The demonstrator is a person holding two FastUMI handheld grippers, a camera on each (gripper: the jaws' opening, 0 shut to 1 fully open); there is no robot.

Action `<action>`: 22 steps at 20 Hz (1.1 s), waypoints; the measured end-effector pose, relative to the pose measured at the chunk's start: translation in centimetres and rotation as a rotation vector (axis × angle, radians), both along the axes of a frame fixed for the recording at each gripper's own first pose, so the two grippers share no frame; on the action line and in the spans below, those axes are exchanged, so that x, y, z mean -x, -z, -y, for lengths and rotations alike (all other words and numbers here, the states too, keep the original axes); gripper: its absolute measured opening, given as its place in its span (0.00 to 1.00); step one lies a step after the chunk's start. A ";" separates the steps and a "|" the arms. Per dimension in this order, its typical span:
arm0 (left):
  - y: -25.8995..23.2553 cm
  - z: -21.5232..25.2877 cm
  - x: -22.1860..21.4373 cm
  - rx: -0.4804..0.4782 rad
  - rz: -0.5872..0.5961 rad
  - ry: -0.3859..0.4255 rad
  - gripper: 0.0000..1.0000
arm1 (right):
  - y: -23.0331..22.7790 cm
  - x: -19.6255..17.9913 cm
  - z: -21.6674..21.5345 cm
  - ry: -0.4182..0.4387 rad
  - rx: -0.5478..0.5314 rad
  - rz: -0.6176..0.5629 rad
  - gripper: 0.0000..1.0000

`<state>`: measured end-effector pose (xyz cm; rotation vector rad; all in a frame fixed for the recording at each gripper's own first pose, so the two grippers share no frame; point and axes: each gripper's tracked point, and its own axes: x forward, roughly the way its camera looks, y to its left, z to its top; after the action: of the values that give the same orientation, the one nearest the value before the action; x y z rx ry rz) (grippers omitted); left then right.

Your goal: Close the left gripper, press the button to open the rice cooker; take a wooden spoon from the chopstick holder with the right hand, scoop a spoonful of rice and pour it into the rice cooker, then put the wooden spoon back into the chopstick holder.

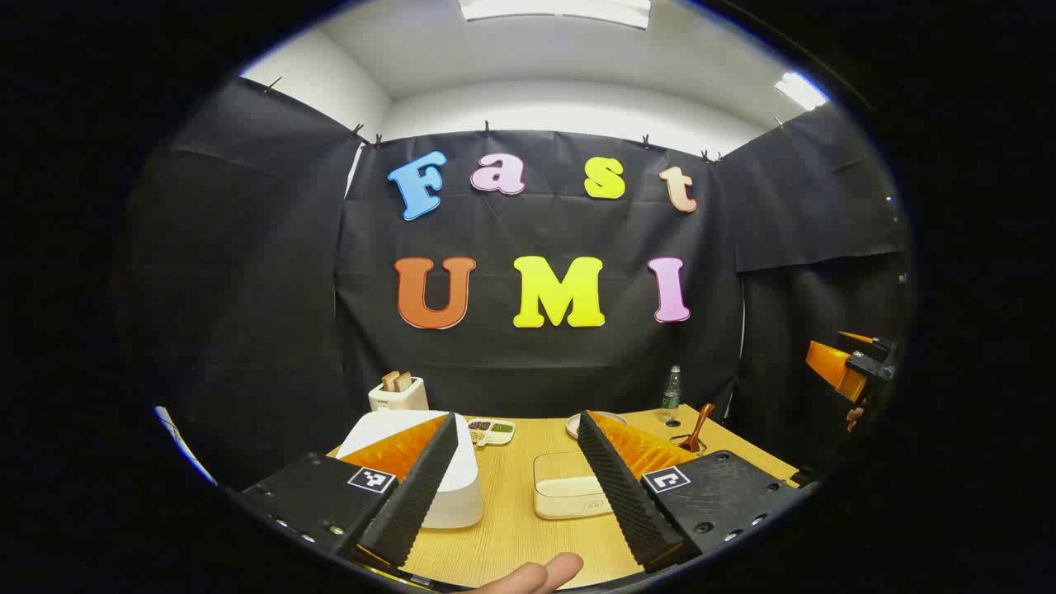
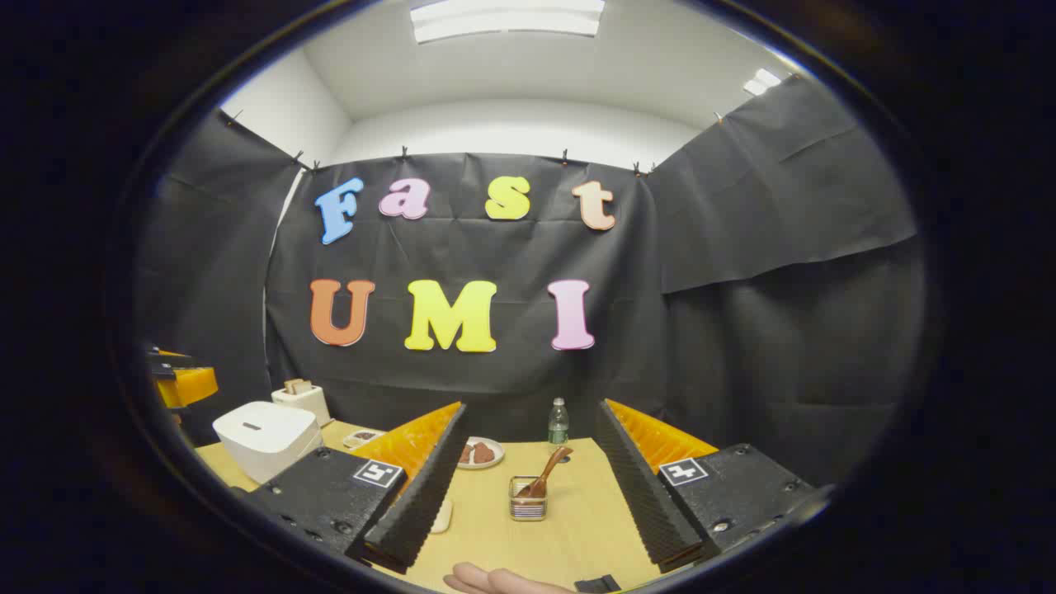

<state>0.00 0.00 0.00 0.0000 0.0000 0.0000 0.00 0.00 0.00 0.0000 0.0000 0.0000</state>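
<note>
In the left gripper view the left gripper [image 1: 516,487] hangs over the near part of the table [image 1: 511,528], jaws spread wide with nothing between them. The white rice cooker [image 1: 458,487], lid down, sits partly behind its left finger. A shallow cream box [image 1: 569,487] lies between the fingers, and a fingertip [image 1: 544,571] shows at the bottom edge. The right gripper [image 1: 850,367] appears at the far right, above table height; I cannot tell how its jaws stand from here.

The right gripper view shows the right gripper [image 2: 528,487] with jaws also spread and empty. Framed between its fingers stands the chopstick holder [image 2: 528,503], the wooden spoon [image 2: 544,477] leaning in it with its handle tilted up to the right. A plate [image 2: 481,454] with brown pieces lies beyond it, and a bottle [image 2: 558,422] stands farther back. The cooker sits at the left, well apart from the holder, with the left gripper's orange body at the left edge.

The table is light wood, backed by black cloth under a white ceiling with strip lights. A toaster [image 1: 398,394] and a divided dish [image 1: 491,431] sit along its back edge. Bare wood lies in front of the holder and between cooker and box.
</note>
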 end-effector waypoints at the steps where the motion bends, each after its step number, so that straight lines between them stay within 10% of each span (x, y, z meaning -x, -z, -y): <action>1: 0.0 0.0 -0.1 0.002 0.000 0.000 0.93 | 0.0 0.1 -0.1 -0.005 -0.002 0.002 0.98; 22: 1.8 -1.3 -0.8 -0.079 0.012 -0.035 0.93 | 1.3 -1.6 2.3 -0.042 -0.021 0.076 0.98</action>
<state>0.77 1.31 -1.84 0.0794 -0.0123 0.0352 1.56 -2.31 -1.28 0.0213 -0.0758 0.0421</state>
